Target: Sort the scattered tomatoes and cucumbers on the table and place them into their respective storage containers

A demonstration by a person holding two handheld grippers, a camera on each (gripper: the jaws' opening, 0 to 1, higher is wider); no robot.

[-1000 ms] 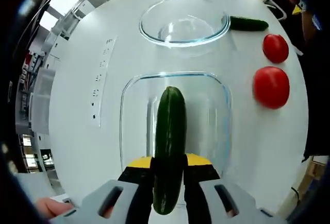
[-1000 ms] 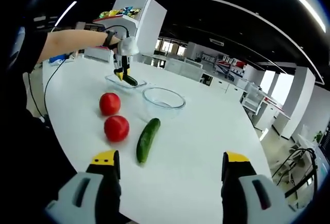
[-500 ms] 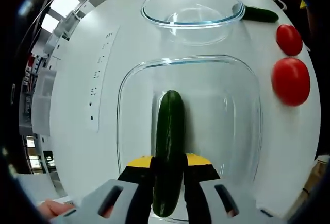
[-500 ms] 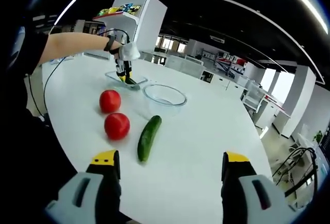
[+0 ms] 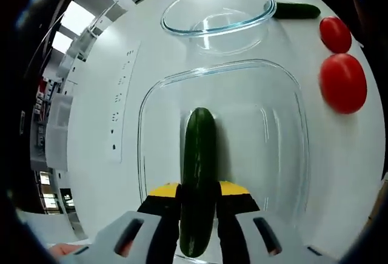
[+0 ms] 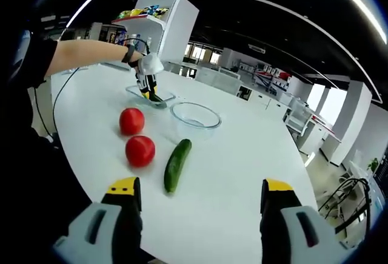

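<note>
My left gripper is shut on a dark green cucumber, holding it down inside the rectangular glass dish. Beyond the dish stands a round glass bowl. Two red tomatoes and a second cucumber lie to the right. In the right gripper view the left gripper dips into the dish, with the bowl, two tomatoes and the loose cucumber nearer. My right gripper hangs open above the table, nothing between its fingers.
The white table has a strip of sockets left of the dish. A person's arm reaches over the table from the left. A white shelf unit stands behind, with office furniture further back.
The left gripper has lowered the cucumber deeper into the rectangular dish, which now looks larger. The right gripper has barely moved.
</note>
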